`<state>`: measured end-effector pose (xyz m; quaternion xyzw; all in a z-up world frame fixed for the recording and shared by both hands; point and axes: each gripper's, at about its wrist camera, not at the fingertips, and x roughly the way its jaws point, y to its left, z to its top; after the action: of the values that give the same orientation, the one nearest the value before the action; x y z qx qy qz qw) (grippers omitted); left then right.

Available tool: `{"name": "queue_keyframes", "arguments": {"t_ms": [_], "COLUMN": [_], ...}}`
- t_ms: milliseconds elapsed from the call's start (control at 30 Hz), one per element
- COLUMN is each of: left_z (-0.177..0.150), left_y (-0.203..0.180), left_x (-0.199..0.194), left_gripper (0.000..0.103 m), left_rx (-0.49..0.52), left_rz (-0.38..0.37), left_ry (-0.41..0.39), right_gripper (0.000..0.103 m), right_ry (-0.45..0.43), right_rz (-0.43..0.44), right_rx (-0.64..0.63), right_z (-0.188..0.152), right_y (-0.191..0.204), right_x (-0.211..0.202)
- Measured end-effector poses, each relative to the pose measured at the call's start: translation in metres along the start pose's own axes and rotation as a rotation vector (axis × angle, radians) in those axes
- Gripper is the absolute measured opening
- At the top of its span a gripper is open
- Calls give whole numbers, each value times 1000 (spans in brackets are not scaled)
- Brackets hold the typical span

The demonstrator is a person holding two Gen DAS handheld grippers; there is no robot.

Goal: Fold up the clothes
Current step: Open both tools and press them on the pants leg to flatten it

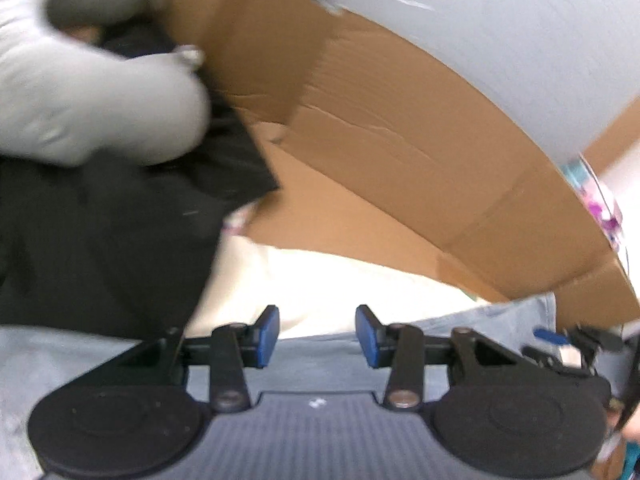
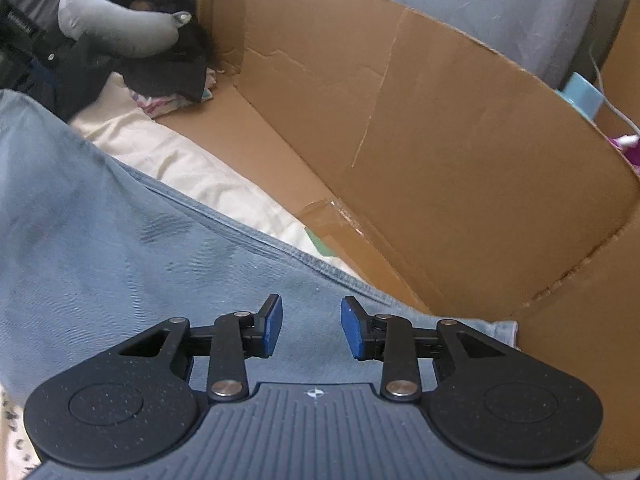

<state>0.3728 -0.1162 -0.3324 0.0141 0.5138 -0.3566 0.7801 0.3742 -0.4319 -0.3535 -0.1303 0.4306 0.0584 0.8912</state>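
A blue-grey denim-like garment (image 2: 120, 260) lies spread in a cardboard box (image 2: 460, 160), on top of a cream cloth (image 2: 180, 160). My right gripper (image 2: 312, 328) hovers just over the garment near its hemmed edge, open, with only flat fabric showing in the gap. In the blurred left wrist view, my left gripper (image 1: 318, 336) is open too, above the same garment (image 1: 500, 320) where it meets the cream cloth (image 1: 320, 280). At that view's right edge, a blue pad (image 1: 550, 336) of the right gripper shows.
A grey neck pillow (image 2: 120, 32) rests on a black garment (image 2: 168, 72) in the box's far left corner, with patterned cloth under it. The pillow (image 1: 80, 100) and black garment (image 1: 100, 240) fill the left of the left wrist view. Cardboard walls (image 1: 400, 140) rise behind. A light-blue object (image 2: 582, 96) sits outside.
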Motion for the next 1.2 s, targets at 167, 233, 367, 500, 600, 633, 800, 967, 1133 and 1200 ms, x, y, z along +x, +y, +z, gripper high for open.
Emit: {"name": "queue_keyframes", "arguments": {"t_ms": [167, 233, 367, 500, 600, 633, 800, 967, 1133, 1200], "left_z": [-7, -7, -12, -16, -18, -19, -25, -31, -36, -36], "left_y": [-27, -33, -50, -58, -62, -64, -72, -78, -79, -77], "left_x": [25, 44, 61, 73, 79, 79, 87, 104, 109, 109], "left_gripper": [44, 40, 40, 40, 40, 40, 42, 41, 35, 34], "left_rx": [92, 110, 201, 283, 322, 333, 388, 431, 454, 455], "left_rz": [-93, -109, -93, -89, -102, -108, -171, -152, -162, -169], "left_ry": [39, 57, 85, 98, 108, 112, 142, 185, 224, 238], "right_gripper": [39, 39, 40, 40, 40, 40, 40, 45, 46, 46], "right_ry": [13, 30, 54, 59, 54, 60, 86, 121, 207, 241], "right_rz": [15, 15, 30, 58, 96, 106, 155, 172, 230, 253], "right_rx": [-74, -118, -155, -175, -189, -196, -227, -280, -284, -285], "right_z": [8, 11, 15, 15, 16, 16, 22, 26, 35, 38], "right_y": [-9, -11, -12, -8, -4, -2, 2, 2, -6, -9], "right_x": [22, 33, 51, 61, 64, 66, 74, 81, 89, 92]}}
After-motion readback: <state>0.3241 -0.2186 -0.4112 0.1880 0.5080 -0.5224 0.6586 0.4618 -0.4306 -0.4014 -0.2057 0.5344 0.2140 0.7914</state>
